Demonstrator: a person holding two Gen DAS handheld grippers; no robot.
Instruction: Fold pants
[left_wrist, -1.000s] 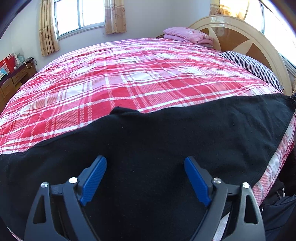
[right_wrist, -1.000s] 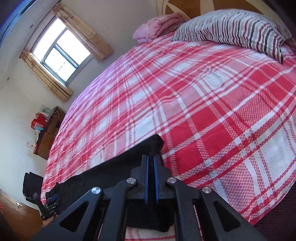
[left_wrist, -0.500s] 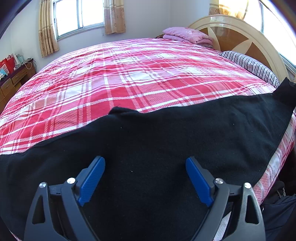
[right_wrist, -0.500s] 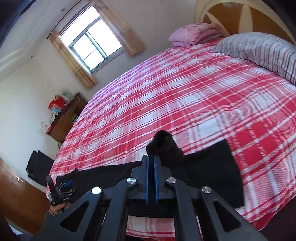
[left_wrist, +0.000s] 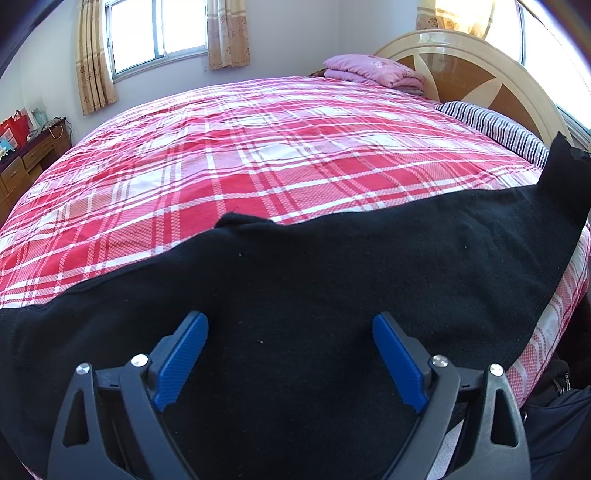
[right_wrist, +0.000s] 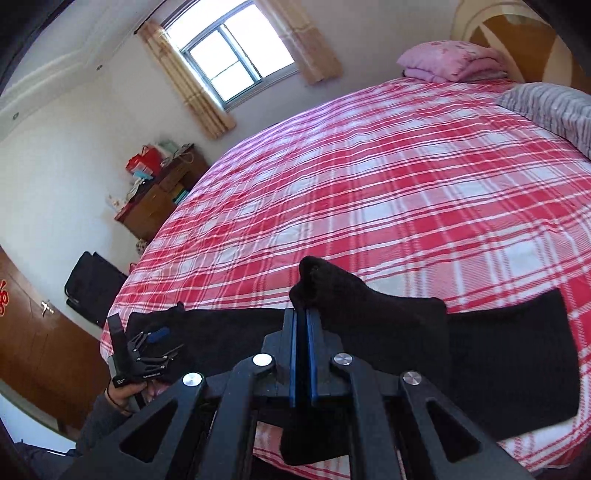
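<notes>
One wide bed in a red and white plaid cover fills both views, with a wooden headboard, a striped pillow and a folded pink blanket at its far end. Along the near edge of the bed lie the black pants, spread lengthwise across the cover, mostly flat, with one small bump on the far hem. The left gripper hovers low over the middle of the cloth, its blue jaws wide apart and holding nothing; whether the pads touch the fabric cannot be told. The right gripper has its jaws pressed tight together on the end of the pants, and that end is lifted off the bed and doubled over toward the middle, so a loose black flap hangs over the jaws while the rest of the cloth lies under it. Judging from this, the first lengthwise fold is only beginning: the raised end is not yet laid down, no crease is set, and every later fold, plus smoothing, is left to do.
</notes>
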